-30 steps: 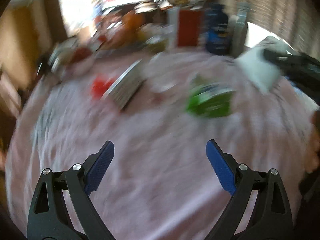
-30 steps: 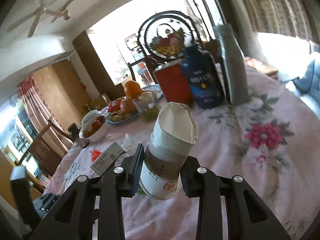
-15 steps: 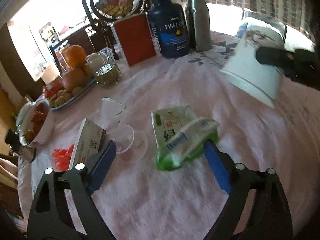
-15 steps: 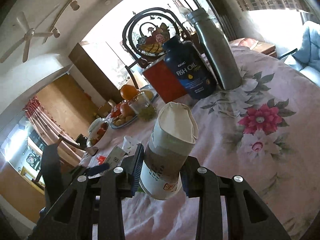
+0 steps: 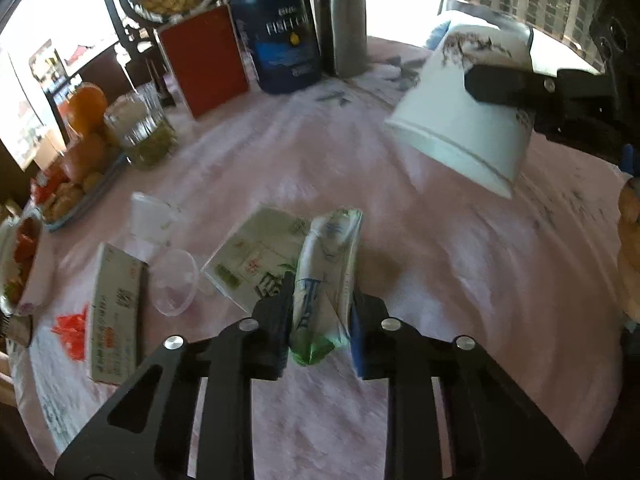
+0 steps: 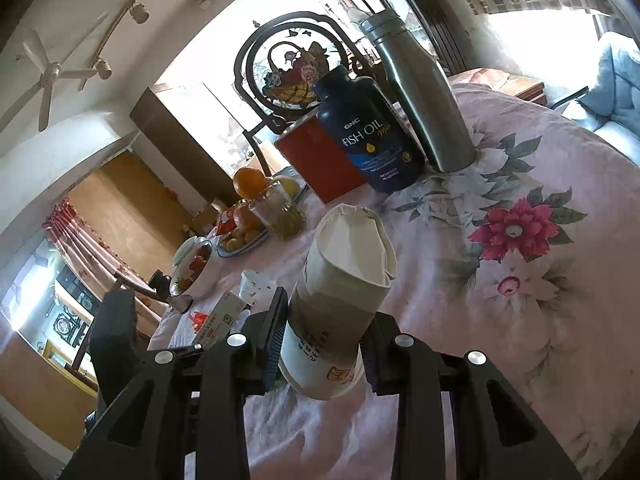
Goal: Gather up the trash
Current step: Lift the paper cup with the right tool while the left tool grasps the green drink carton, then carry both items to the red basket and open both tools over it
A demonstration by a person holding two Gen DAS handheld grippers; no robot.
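My left gripper (image 5: 320, 320) is shut on a crumpled green and white wrapper (image 5: 326, 272), low over the pink tablecloth (image 5: 440, 264). A flat green and white packet (image 5: 252, 258) lies just beyond it. My right gripper (image 6: 322, 342) is shut on a squashed white paper cup (image 6: 340, 300) held above the table; the cup also shows in the left wrist view (image 5: 460, 120) at upper right. A clear plastic cup (image 5: 174, 282), a white plastic cup (image 5: 150, 216), a small carton (image 5: 114, 312) and red scraps (image 5: 72, 332) lie to the left.
At the back stand a fish oil bottle (image 5: 284, 36), a steel flask (image 5: 346, 16), a red box (image 5: 204, 60), a glass jar (image 5: 144, 132) and a fruit plate (image 5: 76, 160). A bowl (image 5: 20, 256) sits at the left edge. A chair back (image 6: 288, 68) rises behind.
My left gripper has moved forward and closed on the green and white wrapper; it was open before. The right gripper still holds the paper cup and has tilted a little.
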